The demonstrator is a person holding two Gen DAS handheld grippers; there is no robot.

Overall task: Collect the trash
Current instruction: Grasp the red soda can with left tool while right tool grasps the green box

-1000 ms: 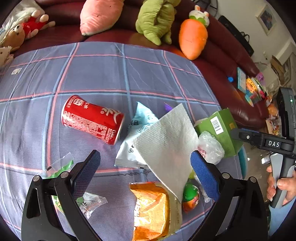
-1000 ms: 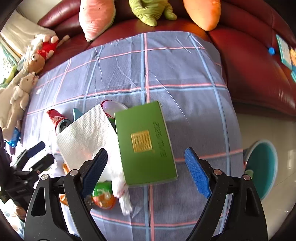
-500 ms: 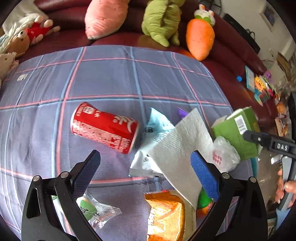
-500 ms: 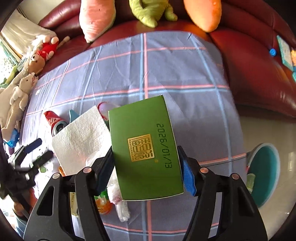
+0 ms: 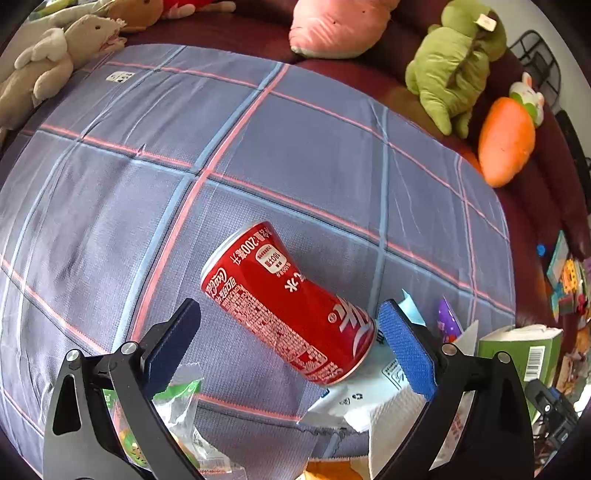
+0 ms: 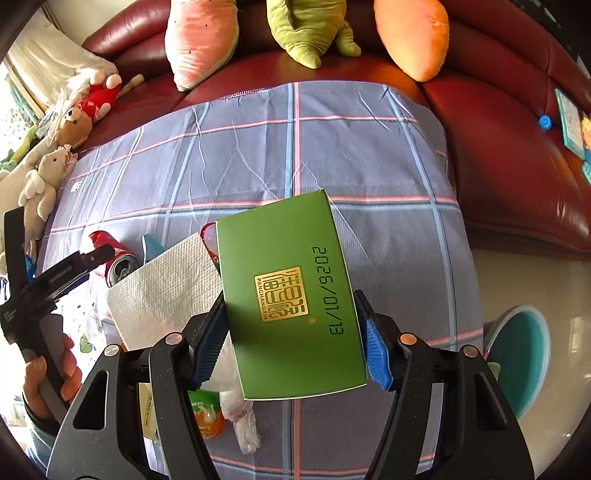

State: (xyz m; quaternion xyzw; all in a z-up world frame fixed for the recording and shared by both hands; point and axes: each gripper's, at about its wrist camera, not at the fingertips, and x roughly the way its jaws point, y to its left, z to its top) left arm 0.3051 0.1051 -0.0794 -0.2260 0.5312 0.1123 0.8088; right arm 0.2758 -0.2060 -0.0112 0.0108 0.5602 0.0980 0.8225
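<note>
A red drink can [image 5: 280, 299] lies on its side on the checked blanket [image 5: 295, 147]. My left gripper [image 5: 288, 321] is open, its blue pads standing either side of the can without touching it. My right gripper [image 6: 291, 321] is shut on a green box [image 6: 288, 288], pads pressed on its two long sides. The box is tilted up above the blanket. Under and beside it lie a white paper napkin [image 6: 162, 291], a light blue packet [image 5: 354, 398] and a clear plastic bag [image 6: 243, 421]. A clear green wrapper [image 5: 173, 402] lies under the left finger.
A teal bin [image 6: 521, 354] stands on the floor to the right of the blanket. Plush toys line the red sofa: a pink cushion [image 6: 199, 40], a green toy [image 6: 306, 29], an orange carrot [image 6: 413, 37]. A hand [image 6: 48, 373] holds the left gripper's handle.
The left gripper has swung left and rolled, and the red can now lies between its jaws. The right gripper has closed on the green box, which now stands tilted up.
</note>
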